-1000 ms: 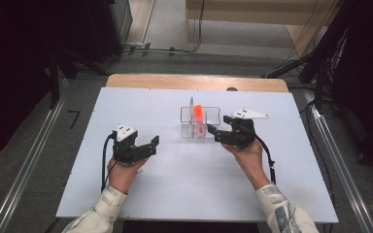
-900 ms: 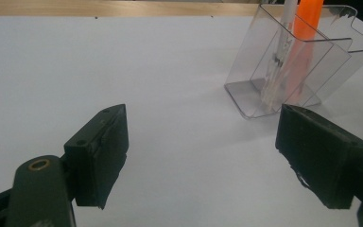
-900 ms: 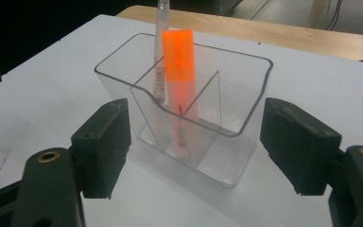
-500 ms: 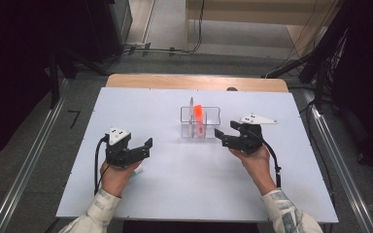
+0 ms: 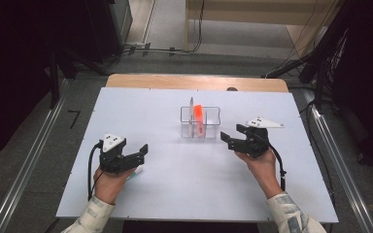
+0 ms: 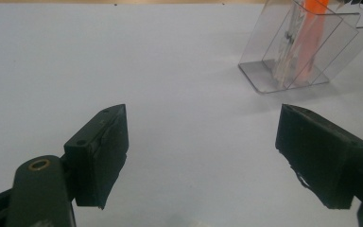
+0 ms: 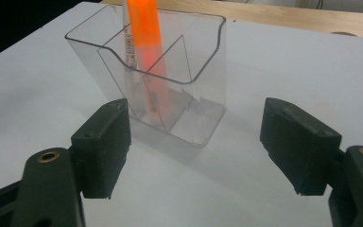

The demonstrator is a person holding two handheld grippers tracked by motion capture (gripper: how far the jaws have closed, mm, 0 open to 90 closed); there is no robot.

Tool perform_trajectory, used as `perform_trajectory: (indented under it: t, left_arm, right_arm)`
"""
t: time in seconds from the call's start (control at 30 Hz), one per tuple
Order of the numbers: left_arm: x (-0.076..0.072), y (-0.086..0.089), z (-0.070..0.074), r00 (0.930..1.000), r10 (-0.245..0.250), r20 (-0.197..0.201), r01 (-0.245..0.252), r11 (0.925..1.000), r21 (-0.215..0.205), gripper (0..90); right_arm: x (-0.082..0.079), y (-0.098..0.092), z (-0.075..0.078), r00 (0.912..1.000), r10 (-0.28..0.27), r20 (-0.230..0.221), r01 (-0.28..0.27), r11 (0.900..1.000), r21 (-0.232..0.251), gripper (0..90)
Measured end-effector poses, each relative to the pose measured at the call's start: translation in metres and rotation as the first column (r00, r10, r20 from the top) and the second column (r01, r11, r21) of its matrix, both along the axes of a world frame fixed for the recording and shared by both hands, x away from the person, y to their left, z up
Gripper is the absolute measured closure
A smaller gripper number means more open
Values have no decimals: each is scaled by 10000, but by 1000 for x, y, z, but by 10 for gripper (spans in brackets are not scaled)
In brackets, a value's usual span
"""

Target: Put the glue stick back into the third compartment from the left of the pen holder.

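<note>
Clear plastic holder [image 5: 200, 122] with its upright orange marker [image 5: 197, 113] stands just left of the right tongs [image 5: 229, 140], jaws apart. Left tongs [image 5: 143, 151], also apart, sit farther off on the worktop [image 5: 184, 184].

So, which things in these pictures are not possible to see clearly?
- Small pale object under the left gripper, high view: mostly hidden by the gripper and hand, so it cannot be identified.
- Thin pale item beside the orange marker in the clear holder: blurred behind the plastic walls, left gripper view.
- Marker's top: cut off by the upper edge, right gripper view.
- Dark spot at the table's far edge, high view: too small.
</note>
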State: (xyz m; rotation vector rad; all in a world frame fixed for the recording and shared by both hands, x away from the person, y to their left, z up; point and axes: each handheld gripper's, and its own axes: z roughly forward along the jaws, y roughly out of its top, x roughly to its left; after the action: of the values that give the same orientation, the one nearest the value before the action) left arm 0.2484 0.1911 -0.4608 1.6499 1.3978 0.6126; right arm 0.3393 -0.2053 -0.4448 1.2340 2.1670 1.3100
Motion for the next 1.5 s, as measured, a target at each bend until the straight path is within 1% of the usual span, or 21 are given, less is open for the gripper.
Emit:
perform_trajectory:
  t: [0.07, 0.17, 0.27, 0.47, 0.5, 0.63, 0.73, 1.03, 1.13, 1.27, 1.33, 1.5]
  left_arm:
    - [-2, 2, -1, 10000, 55, -10, -55, 10000, 76, 179]
    - [-6, 4, -1, 9998, 193, 79, -195, 9997, 177, 179]
    - [-10, 6, -1, 9997, 206, 140, -210, 9994, 271, 179]
    - [-19, 14, -3, 9997, 231, 110, -236, 9987, 454, 179]
    - [-21, 15, -4, 9996, 255, 90, -259, 9986, 456, 179]
    - [-27, 21, -5, 9994, 328, 64, -331, 9983, 477, 179]
    - [-33, 24, -7, 9994, 352, 35, -353, 9976, 593, 179]
    - [-44, 30, -15, 9995, 276, -178, -259, 9959, 872, 179]
    - [-46, 33, -17, 9992, 286, -263, -263, 9960, 855, 179]
    - [-49, 36, -20, 9991, 355, -247, -333, 9958, 850, 179]
    - [-50, 37, -21, 9988, 372, -311, -345, 9959, 834, 179]
    - [-53, 39, -24, 9988, 214, -440, -172, 9955, 934, 179]
  right_arm:
    - [0, -2, 0, 10000, -4, 13, 4, 10000, 1, 239]
    - [-1, -5, -1, 10000, -68, -7, 68, 10000, -3, 239]
    - [-2, -8, -2, 9999, -103, -34, 103, 9999, -12, 239]
    - [-4, -16, -3, 9998, -179, -46, 179, 9998, -68, 239]
    - [-5, -17, -3, 9998, -194, -86, 194, 9998, -16, 239]
    - [-7, -20, -5, 9997, -240, -92, 239, 9997, -85, 239]
    - [-7, -23, -6, 9995, -290, -86, 289, 9995, -96, 239]
    - [-9, -29, -6, 9991, -407, -112, 406, 9992, -45, 239]
    - [-9, -30, -6, 9991, -413, -129, 412, 9991, -57, 239]
    - [-9, -29, -7, 9989, -434, -154, 433, 9990, -66, 239]
    - [-8, -29, -7, 9989, -433, -162, 432, 9990, -73, 239]
    - [-8, -30, -7, 9990, -430, -154, 428, 9990, -98, 239]
